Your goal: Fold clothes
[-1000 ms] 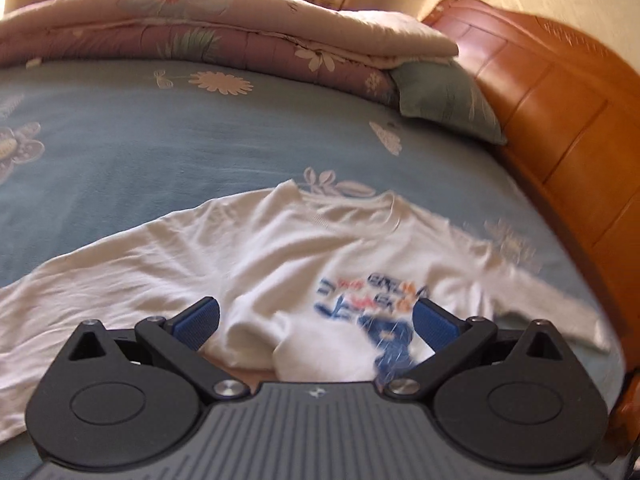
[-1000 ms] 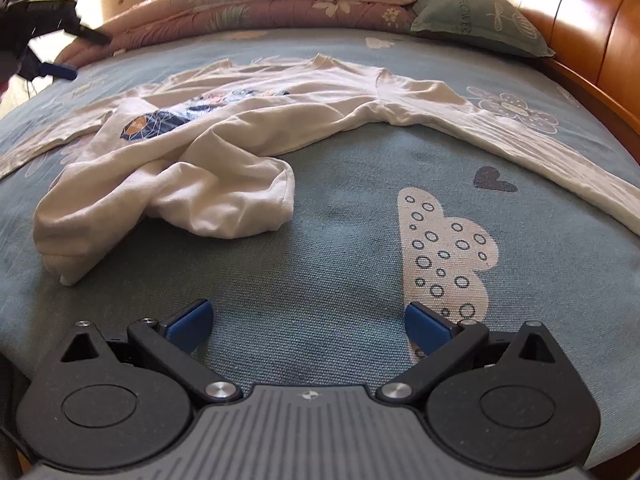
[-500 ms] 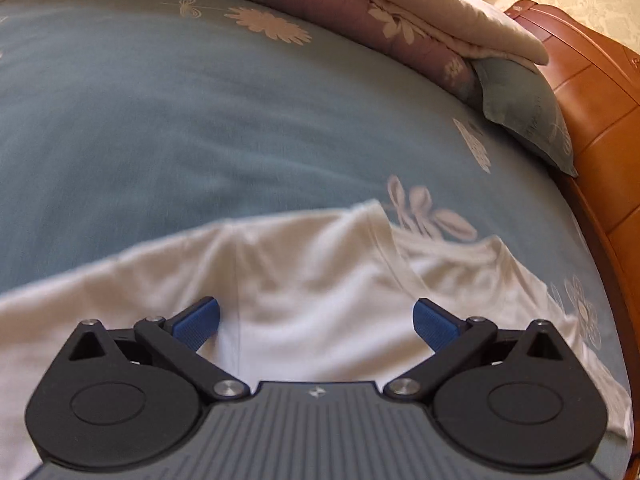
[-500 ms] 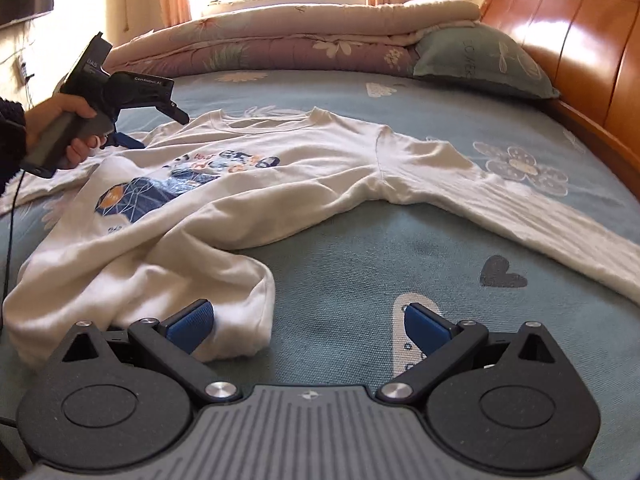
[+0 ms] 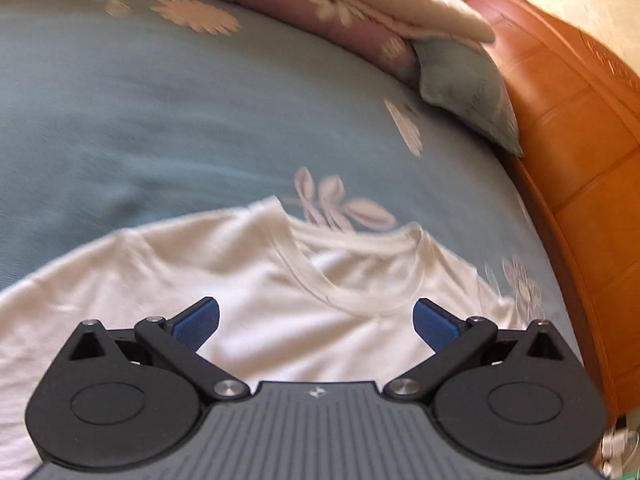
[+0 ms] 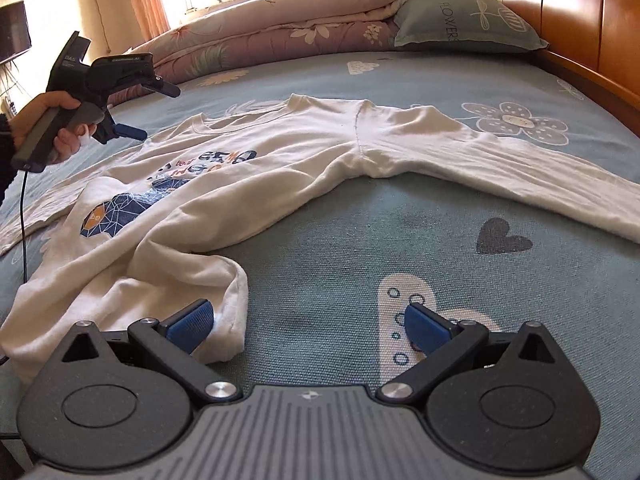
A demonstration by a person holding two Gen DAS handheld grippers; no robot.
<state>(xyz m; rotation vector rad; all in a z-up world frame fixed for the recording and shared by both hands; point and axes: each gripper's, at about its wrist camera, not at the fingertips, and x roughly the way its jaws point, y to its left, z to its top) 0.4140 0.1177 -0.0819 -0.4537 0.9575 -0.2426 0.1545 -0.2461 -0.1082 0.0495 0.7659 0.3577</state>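
Sunlit bedroom, with a blue floral bed sheet (image 6: pixel 320 288) spread over a bed bounded by an orange wooden headboard (image 6: pixel 568 12). Low over the sheet, the right gripper (image 6: pixel 302 322) has its blue pads spread wide apart, holding nothing; its left pad sits just beside the crumpled hem of a white long-sleeved shirt (image 6: pixel 280 152), which lies front-up and runs away from it, one sleeve stretched toward the headboard side. Further off, the left gripper (image 6: pixel 138 110), held in a person's hand (image 6: pixel 44 120), hovers over the shirt's shoulder by the collar with its fingers parted and empty; in its own view the neckline (image 5: pixel 360 264) lies just ahead between the spread pads. Print on the shirt's chest is partly creased and not clearly legible. Beyond, a green pillow (image 6: pixel 464 20) reads "FLOWERS", beside a folded pink quilt (image 6: pixel 280 28).
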